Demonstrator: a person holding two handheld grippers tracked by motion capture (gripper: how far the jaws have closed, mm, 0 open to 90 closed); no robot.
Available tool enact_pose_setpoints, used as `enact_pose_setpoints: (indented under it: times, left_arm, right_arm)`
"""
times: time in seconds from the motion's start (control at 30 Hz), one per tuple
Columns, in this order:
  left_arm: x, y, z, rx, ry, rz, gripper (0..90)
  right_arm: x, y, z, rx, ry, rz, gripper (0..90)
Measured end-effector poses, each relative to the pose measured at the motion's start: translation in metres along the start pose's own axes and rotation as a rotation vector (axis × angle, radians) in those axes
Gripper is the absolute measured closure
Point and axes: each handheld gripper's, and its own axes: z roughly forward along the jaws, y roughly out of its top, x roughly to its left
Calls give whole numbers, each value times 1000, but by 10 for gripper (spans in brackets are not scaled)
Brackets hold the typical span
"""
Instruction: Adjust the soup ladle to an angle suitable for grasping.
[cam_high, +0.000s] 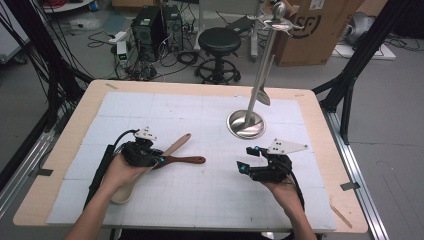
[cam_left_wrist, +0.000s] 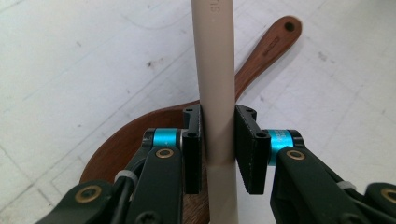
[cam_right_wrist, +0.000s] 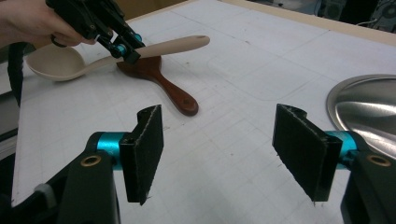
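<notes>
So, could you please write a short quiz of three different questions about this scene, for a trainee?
1. True or false: the left claw is closed on the handle of the beige ladle.
2. Which thing lies under the beige ladle? A) a metal fork B) the dark wooden spoon C) a blue cup
3. Fill in the missing word: the jaws of the right claw stand ____, with nothing between them.

Key:
1. True; its pads press on both sides of the handle.
2. B
3. open; it is over the white mat, near the metal stand.
</notes>
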Motion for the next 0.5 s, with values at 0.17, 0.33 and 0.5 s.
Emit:
enact_pose_setpoints:
  times: [0.17, 0.33, 0.5]
  left_arm:
    - [-5, 5, -3, -35, -29, 9, 740]
    - [-11, 13, -6, -57, -43, 25, 740]
    - [-19, 21, -8, -88, -66, 45, 740]
  right_arm:
    - [2, 2, 5, 0, 10, 20, 331]
    - [5, 7, 11, 1, 26, 30, 332]
    - [10, 13, 20, 0, 47, 26, 336]
